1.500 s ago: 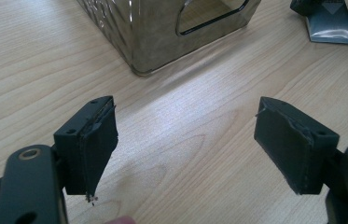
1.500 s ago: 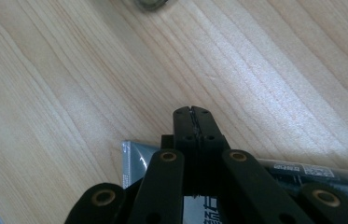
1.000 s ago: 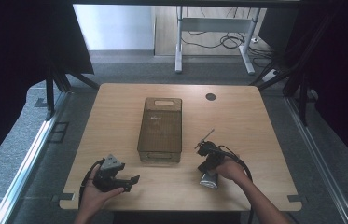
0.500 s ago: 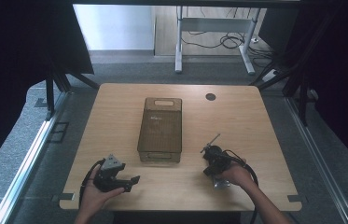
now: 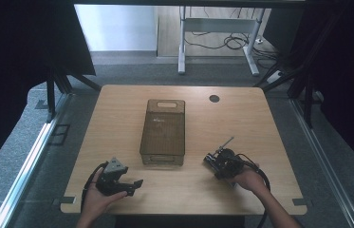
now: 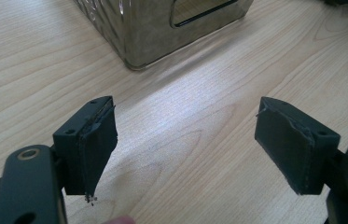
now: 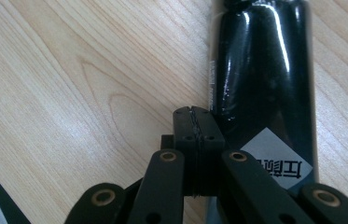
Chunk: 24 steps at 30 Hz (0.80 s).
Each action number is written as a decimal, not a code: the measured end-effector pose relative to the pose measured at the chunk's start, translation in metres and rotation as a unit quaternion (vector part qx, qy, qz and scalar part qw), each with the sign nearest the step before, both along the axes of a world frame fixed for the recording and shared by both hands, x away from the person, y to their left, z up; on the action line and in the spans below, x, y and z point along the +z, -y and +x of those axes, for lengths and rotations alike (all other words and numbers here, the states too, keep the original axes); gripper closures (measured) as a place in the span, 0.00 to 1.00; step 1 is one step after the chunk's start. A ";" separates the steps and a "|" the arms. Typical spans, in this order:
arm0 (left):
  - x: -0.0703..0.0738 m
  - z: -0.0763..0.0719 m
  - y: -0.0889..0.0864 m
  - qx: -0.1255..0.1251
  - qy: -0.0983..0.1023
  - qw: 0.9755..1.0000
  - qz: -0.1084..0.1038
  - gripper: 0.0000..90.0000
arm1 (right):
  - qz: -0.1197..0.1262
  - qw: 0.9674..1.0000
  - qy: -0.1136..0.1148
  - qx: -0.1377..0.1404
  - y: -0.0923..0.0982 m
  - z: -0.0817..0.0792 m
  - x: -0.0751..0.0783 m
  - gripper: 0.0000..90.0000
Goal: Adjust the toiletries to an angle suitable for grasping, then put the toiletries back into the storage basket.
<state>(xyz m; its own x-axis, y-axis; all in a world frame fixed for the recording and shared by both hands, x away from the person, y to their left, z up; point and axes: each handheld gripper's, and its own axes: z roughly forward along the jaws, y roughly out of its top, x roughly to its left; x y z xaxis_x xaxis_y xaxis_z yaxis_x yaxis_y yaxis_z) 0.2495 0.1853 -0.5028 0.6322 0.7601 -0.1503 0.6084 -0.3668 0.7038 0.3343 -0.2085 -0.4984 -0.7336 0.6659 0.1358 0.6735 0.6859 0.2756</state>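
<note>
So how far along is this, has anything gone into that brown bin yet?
Early, it seems. Done: nothing that shows; the bin looks empty. In hand: the right gripper is shut on nothing, beside a black bottle lying on the table. The left gripper is open, empty, near the bin. Left: probably gripping the bottle and moving it, perhaps into the bin.
</note>
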 end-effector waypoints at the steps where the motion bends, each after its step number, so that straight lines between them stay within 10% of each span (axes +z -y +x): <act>1: 0.000 0.000 0.000 0.000 0.000 1.000 0.000 0.24 | 0.000 1.000 0.000 0.000 0.000 0.000 0.000 1.00; 9: 0.000 0.000 -0.001 0.001 0.001 1.000 0.001 0.24 | 0.011 1.000 0.010 0.004 -0.002 -0.001 0.008 0.94; 13: 0.000 0.000 -0.001 0.001 0.001 1.000 0.000 0.24 | 0.021 0.998 0.051 -0.007 -0.005 -0.001 0.020 0.64; 24: 0.000 0.000 -0.001 -0.001 0.000 1.000 0.002 0.24 | 0.017 0.996 0.077 -0.036 0.001 0.010 0.035 0.49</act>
